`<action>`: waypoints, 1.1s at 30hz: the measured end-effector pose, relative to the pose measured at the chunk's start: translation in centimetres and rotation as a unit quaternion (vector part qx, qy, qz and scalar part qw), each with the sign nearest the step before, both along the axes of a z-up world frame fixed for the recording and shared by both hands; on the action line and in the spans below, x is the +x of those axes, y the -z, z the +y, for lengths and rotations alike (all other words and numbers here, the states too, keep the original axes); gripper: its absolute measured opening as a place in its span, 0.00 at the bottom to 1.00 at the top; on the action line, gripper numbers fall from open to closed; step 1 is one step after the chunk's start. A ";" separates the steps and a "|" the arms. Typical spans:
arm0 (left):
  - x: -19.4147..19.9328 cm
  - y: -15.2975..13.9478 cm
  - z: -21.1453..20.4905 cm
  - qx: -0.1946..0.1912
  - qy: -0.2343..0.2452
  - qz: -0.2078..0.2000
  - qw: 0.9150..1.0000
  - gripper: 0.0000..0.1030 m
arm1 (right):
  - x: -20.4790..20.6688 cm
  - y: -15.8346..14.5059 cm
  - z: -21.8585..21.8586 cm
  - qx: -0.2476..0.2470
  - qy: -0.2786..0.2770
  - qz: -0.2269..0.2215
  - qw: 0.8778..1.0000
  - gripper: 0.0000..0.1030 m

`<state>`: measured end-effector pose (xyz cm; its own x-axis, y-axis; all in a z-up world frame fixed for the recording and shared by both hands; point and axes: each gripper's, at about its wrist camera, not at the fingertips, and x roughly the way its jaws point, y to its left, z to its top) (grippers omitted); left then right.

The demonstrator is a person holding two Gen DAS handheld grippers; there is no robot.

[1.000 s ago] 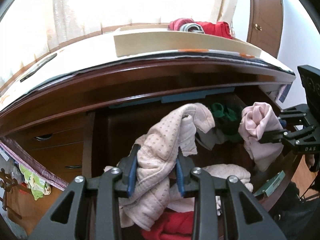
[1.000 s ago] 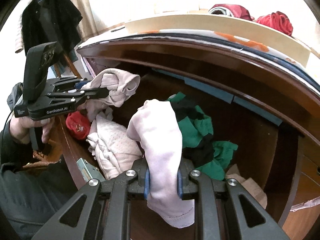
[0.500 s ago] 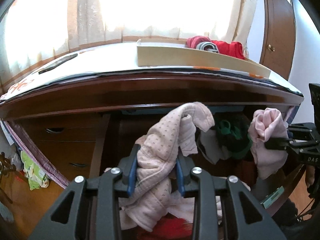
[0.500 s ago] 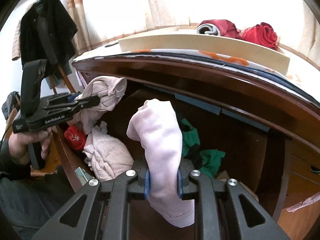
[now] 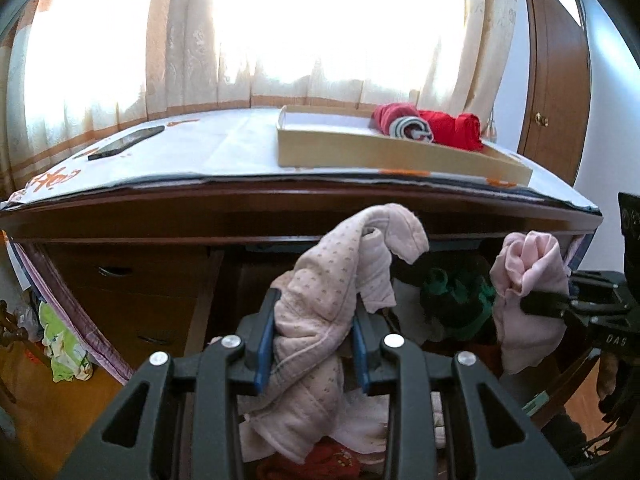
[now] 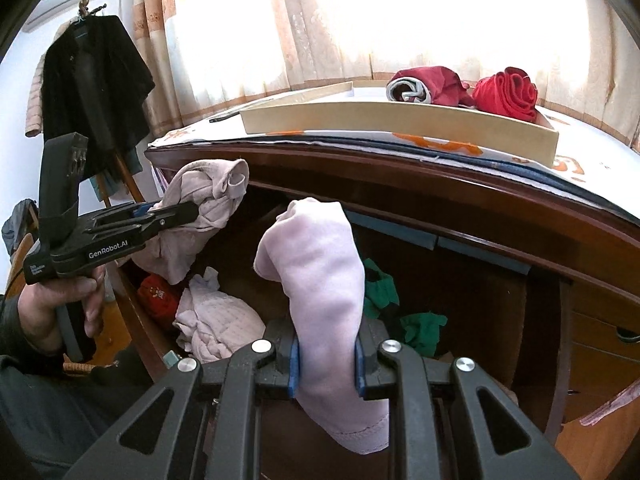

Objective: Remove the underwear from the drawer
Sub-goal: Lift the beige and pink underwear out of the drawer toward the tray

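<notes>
My left gripper (image 5: 313, 344) is shut on a pale pink dotted underwear (image 5: 332, 280), held up in front of the open drawer (image 6: 460, 292). It also shows in the right wrist view (image 6: 200, 200). My right gripper (image 6: 326, 364) is shut on a plain light pink underwear (image 6: 320, 264), also lifted above the drawer; it shows in the left wrist view (image 5: 528, 276). In the drawer lie green-and-black garments (image 6: 384, 300), another dotted pink piece (image 6: 220, 324) and a red piece (image 6: 158, 294).
On the dresser top (image 5: 200, 152) stands a shallow cardboard tray (image 5: 400, 156) holding rolled red garments (image 5: 452, 126). A phone (image 5: 126, 142) lies on the top at left. Closed drawers (image 5: 132, 280) sit to the left. A black coat (image 6: 92, 92) hangs at left.
Both grippers have risen with their garments, lifting them up out of the drawer toward the level of the dresser top. Both stay shut.
</notes>
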<state>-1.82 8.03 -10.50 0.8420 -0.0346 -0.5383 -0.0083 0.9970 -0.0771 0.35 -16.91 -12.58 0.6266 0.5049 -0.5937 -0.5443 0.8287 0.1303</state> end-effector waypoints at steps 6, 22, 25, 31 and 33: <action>-0.5 -0.7 -0.4 -0.006 0.004 -0.017 1.000 0.30 | -0.3 -0.7 0.0 0.013 0.001 -0.016 1.000 0.21; -2.0 -2.8 -0.8 -0.022 0.007 -0.055 0.998 0.30 | -2.3 -2.9 0.3 0.035 -0.008 -0.062 0.997 0.21; -2.3 -3.4 -1.0 -0.021 0.009 -0.064 0.998 0.30 | -2.6 -3.4 0.2 0.040 -0.008 -0.071 0.997 0.21; -2.9 -4.1 -1.3 -0.023 0.013 -0.080 0.996 0.30 | -3.3 -4.1 0.2 0.045 -0.007 -0.088 0.995 0.21; -3.1 -4.4 -1.3 -0.024 0.012 -0.086 0.996 0.30 | -3.6 -4.4 0.2 0.047 -0.007 -0.094 0.994 0.21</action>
<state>-4.95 6.74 -6.07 0.9202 -0.0784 -0.3835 0.0335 0.9919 -0.1225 -3.21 -16.69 -8.20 0.7143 0.5617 -0.4175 -0.5775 0.8100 0.1017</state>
